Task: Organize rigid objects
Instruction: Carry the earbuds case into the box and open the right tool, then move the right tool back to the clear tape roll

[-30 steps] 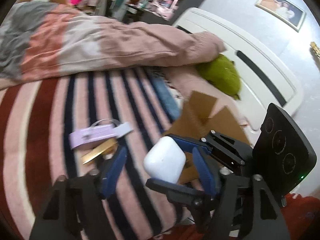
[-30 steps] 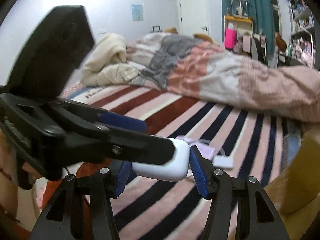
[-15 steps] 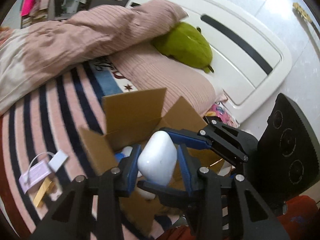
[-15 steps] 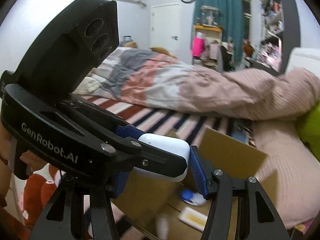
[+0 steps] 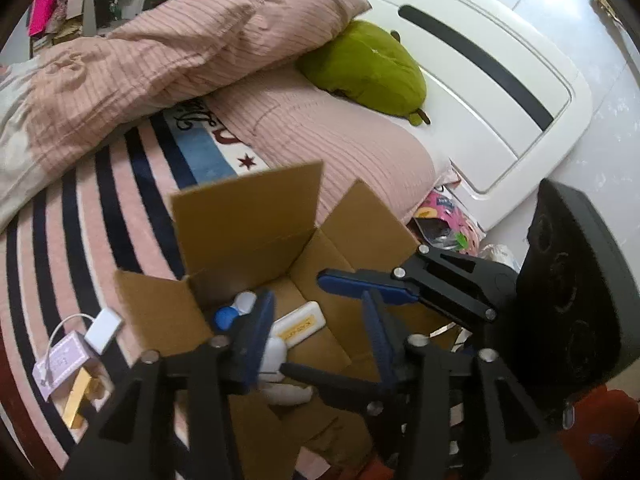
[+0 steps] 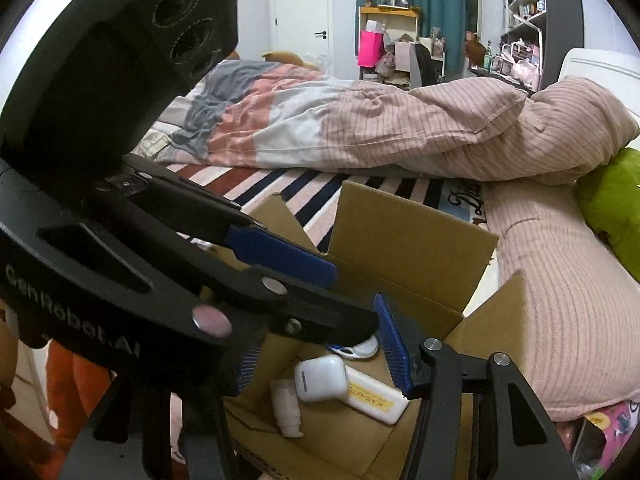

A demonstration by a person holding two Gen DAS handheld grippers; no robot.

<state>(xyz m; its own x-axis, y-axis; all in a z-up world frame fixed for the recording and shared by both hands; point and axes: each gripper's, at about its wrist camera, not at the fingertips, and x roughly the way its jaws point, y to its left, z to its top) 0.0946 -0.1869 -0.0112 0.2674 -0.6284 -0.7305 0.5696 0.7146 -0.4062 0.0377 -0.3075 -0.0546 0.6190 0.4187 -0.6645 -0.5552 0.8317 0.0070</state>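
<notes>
An open cardboard box (image 5: 248, 216) (image 6: 408, 240) stands on the striped bed. A white earbud case (image 6: 320, 378) (image 5: 276, 354) lies loose inside it, on a cream tube with a yellow label (image 6: 372, 400) (image 5: 298, 324). A small white bottle (image 6: 286, 412) and a blue-and-white round thing (image 5: 230, 314) lie beside them. My left gripper (image 5: 320, 332) hangs over the box with its jaws opening and nothing between them. My right gripper (image 6: 316, 344) crosses it from the right, closing slightly, and its pads (image 5: 364, 286) touch nothing.
Left of the box, a lilac card with a cable (image 5: 60, 360), a white adapter (image 5: 103, 324) and a gold item (image 5: 78, 398) lie on the blanket. A pink duvet (image 6: 400, 128), a green plush (image 5: 364, 66) and the white headboard (image 5: 500, 92) lie beyond.
Both grippers swung from over the striped blanket to above the box with the white case gripped between them. The case has left the pads and now lies in the box.
</notes>
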